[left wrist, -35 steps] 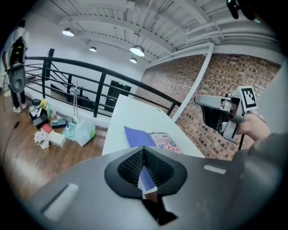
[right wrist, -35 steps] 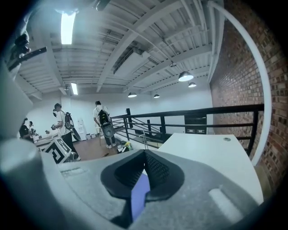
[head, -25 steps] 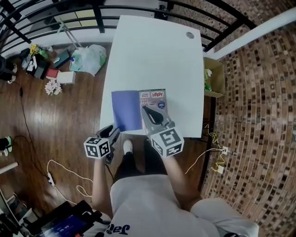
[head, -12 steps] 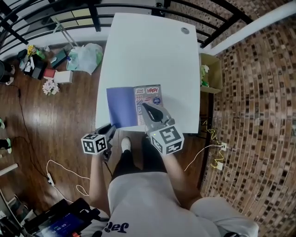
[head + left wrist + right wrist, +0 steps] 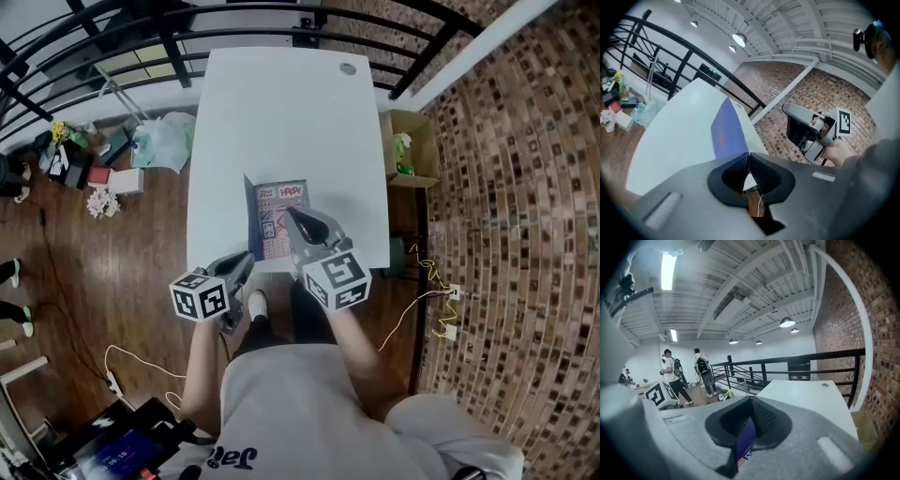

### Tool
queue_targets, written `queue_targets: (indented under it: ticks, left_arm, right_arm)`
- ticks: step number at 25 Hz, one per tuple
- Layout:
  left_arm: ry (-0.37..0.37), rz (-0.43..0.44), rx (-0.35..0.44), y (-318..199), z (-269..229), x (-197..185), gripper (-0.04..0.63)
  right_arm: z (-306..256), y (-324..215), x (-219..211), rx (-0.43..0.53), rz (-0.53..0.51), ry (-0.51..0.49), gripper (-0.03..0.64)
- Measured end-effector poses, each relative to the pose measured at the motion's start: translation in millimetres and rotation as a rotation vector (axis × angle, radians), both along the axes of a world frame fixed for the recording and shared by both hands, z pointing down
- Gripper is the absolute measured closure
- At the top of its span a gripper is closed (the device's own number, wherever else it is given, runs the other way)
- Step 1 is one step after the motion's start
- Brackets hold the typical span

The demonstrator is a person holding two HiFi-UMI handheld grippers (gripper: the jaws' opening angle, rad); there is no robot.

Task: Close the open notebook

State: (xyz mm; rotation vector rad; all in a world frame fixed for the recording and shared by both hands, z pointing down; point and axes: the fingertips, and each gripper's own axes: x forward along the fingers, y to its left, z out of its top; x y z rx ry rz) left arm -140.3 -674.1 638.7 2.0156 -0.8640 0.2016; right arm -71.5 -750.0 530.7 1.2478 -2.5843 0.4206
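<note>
Now, the left tool (image 5: 749, 157) has just been closing, and its jaws are pinched together right at the tips on the near edge of the blue cover (image 5: 727, 133). The right tool (image 5: 750, 400) has its jaws drawn together too. Blue and printed paper show through the gap behind its tips, but nothing is visibly pinched. From the head view its tips sit over the printed page; whether they press on it, I cannot tell.

The notebook (image 5: 281, 220) lies close to the near edge of the white tabletop (image 5: 281, 112), about midway along that edge. It's half shut: the blue cover stands almost upright along the notebook's left side, hinged there and lifted off the surface. The right-hand page lies flat, busy with colourful print and red lettering at its top.

Both forearms reach forward from the body, with both tools tipped slightly downward. The left one comes in at the near edge beside the cover, and the right one is over the notebook's near right part.
</note>
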Motion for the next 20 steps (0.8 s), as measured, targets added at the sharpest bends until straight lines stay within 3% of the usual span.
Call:
queue_targets:
  ticks: [8, 16, 20]
  left_arm:
    - [0.025, 0.133, -0.075, -3.3, 29.1, 91.3, 0.571]
    - [-0.108, 0.225, -0.143, -10.1, 93.7, 152.5, 0.560]
    - [-0.107, 0.205, -0.201, -11.7, 116.8, 169.4, 0.515]
  right_arm:
    - [-4.9, -4.4, 68.0, 0.009, 0.127, 0.013, 0.630]
    - [7.3, 4.1, 131.7, -0.015, 0.257, -0.001, 0.630]
    - [13.0, 8.7, 147.5, -0.027, 0.299, -0.025, 0.630]
